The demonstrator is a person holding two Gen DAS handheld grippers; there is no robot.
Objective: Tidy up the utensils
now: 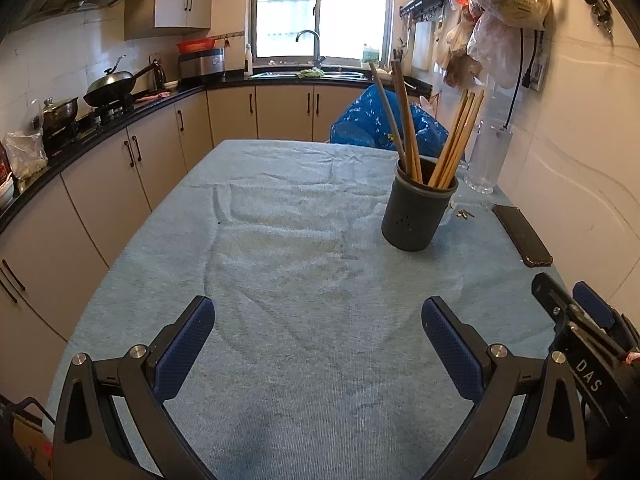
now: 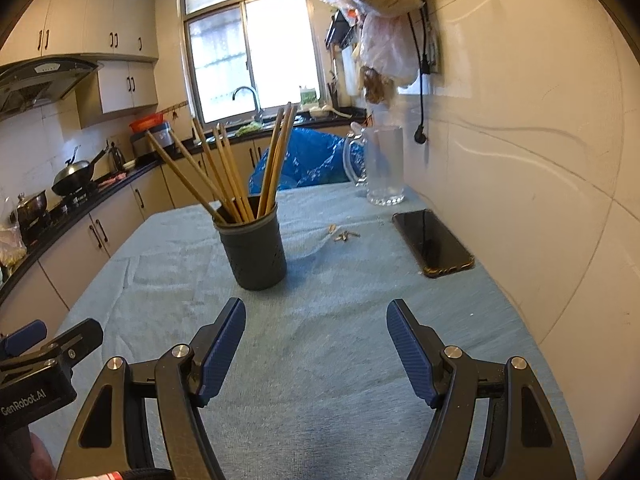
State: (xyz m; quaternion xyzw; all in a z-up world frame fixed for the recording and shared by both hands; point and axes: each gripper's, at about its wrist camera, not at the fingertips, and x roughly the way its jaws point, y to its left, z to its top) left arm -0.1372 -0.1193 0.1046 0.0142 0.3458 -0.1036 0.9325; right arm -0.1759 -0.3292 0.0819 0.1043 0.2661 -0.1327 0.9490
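A dark grey utensil holder [image 1: 416, 212] stands upright on the blue cloth-covered table [image 1: 280, 240], right of centre; it also shows in the right wrist view [image 2: 254, 254]. Several wooden chopsticks [image 1: 448, 148] stand in it, fanned out, also in the right wrist view [image 2: 224, 168]. My left gripper [image 1: 318, 312] is open and empty, low over the cloth, well short of the holder. My right gripper [image 2: 316, 316] is open and empty, just short of the holder; it shows at the right edge of the left wrist view [image 1: 572, 304].
A black phone [image 2: 434, 242] lies flat by the right wall. A clear glass jug [image 2: 382, 166] stands at the far right. Small metal bits [image 2: 346, 235] lie between holder and phone. A blue plastic bag [image 2: 308, 158] sits beyond the table's far edge. Kitchen counters run along the left.
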